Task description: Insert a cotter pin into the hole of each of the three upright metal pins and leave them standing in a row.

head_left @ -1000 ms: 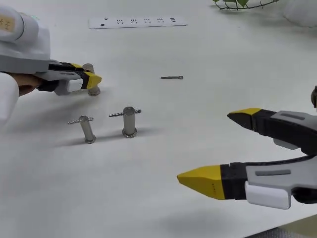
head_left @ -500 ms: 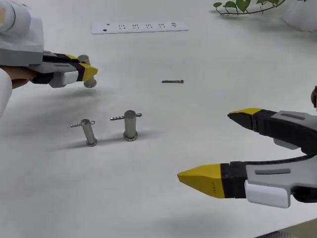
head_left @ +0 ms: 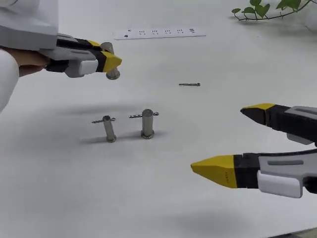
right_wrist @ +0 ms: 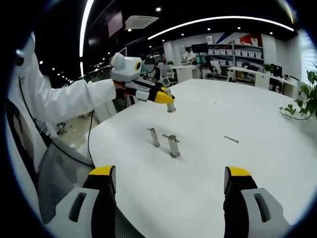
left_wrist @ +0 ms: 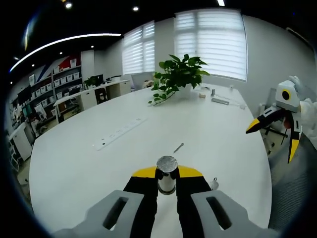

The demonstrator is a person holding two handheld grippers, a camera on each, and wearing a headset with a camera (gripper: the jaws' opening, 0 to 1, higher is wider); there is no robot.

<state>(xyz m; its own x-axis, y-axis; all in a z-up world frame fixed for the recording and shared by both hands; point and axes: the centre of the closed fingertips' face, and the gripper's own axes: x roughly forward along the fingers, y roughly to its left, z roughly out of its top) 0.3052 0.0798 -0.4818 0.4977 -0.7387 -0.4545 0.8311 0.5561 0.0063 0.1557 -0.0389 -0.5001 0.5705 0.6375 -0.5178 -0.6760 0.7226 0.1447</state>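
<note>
My left gripper point(head_left: 113, 62) was clamped on the bare metal pin point(left_wrist: 167, 178), upright, its round head poking above the jaws. I couldn't tell whether its foot touched the table point(head_left: 148, 198) or hung just above it, and its cross hole was hidden from me behind the jaws. Nearer to me, the slim pin point(head_left: 109, 130) and the thick pin point(head_left: 147, 124) stood side by side, each with a cotter already through its head. Further right, the loose cotter pin point(head_left: 189, 85) lay flat, its long axis running left to right across my head view, out ahead of the held pin and well apart from it. My right gripper point(head_left: 218, 139) hovered wide and empty, the cotter ahead of it and to its left. I judged it the free one to fetch the cotter. Which end was the cotter's eye, I couldn't make out.
</note>
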